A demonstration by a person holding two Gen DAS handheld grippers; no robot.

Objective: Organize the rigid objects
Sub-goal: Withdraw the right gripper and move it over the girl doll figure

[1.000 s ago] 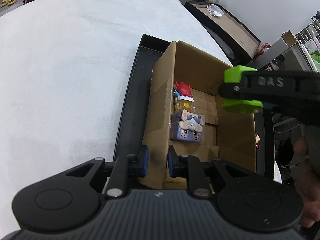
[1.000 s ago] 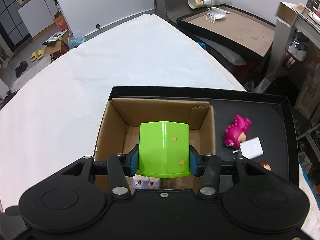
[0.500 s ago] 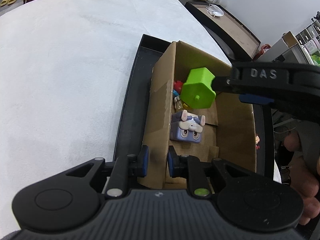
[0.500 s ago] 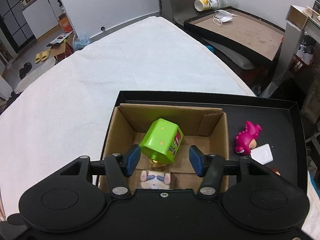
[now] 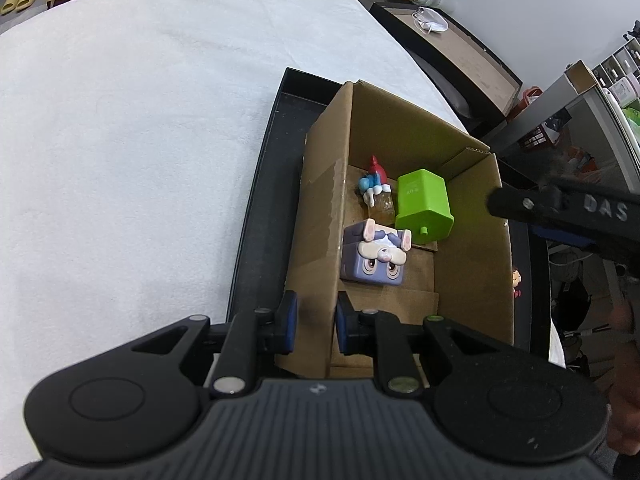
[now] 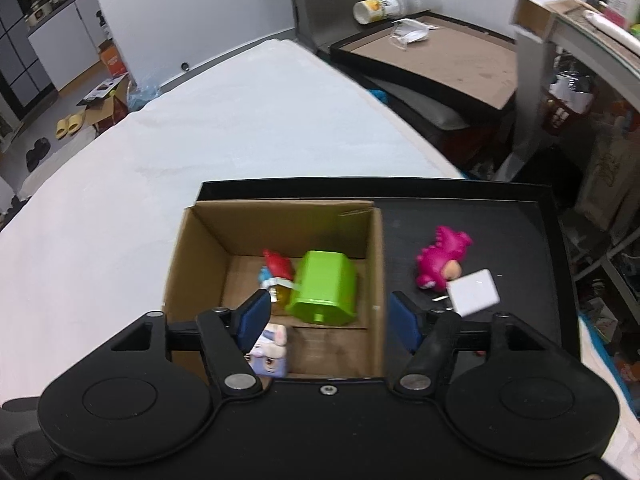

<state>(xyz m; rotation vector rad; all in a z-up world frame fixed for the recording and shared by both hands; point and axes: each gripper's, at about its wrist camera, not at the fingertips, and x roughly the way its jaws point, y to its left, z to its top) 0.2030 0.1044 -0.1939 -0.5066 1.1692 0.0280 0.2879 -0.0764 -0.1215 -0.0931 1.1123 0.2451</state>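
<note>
The green block (image 6: 324,288) has dropped from the right gripper (image 6: 328,318), whose jaws have just been opening and now stand wide and empty above it. Nearest, the left gripper (image 5: 313,322) pinches the cardboard box (image 5: 320,208) wall, apparently steadying it. Farther right, a pink dinosaur (image 6: 440,258) waits on the black tray (image 6: 500,216).

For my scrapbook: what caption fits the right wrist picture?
Open right claw above a cardboard box holding a green block and toys.
</note>
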